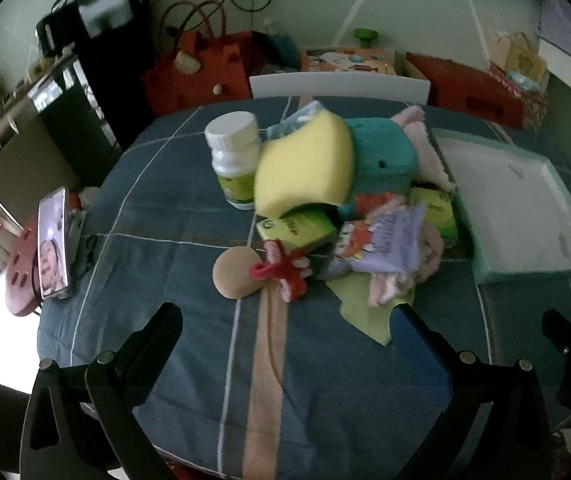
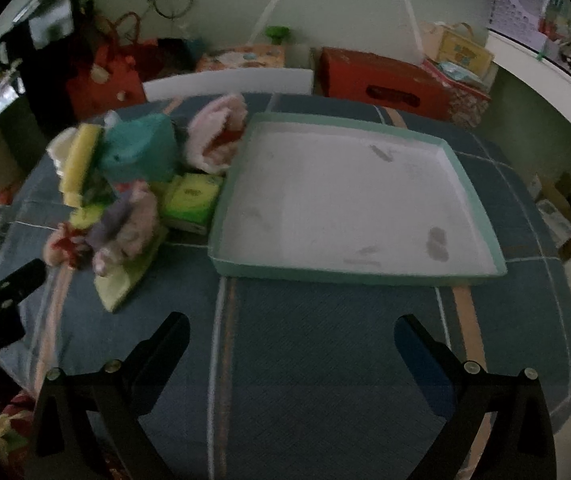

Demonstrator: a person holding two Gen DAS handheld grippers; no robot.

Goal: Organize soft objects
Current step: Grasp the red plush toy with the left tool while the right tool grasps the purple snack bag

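A pile of objects sits mid-table: a yellow sponge (image 1: 305, 164), a teal soft block (image 1: 383, 152), a pink fluffy cloth (image 2: 217, 136), a purple packet (image 1: 385, 244), a red-and-pink knitted flower (image 1: 285, 272), a tan round pad (image 1: 237, 272) and a light green cloth (image 1: 365, 312). An empty white tray with a green rim (image 2: 349, 196) lies right of the pile. My left gripper (image 1: 289, 320) is open and empty, just in front of the pile. My right gripper (image 2: 291, 328) is open and empty, in front of the tray.
A white pill bottle (image 1: 235, 156) and green boxes (image 2: 191, 196) stand in the pile. A phone on a stand (image 1: 53, 244) is at the table's left edge. A white chair back (image 1: 339, 86), red bags and boxes stand behind the table.
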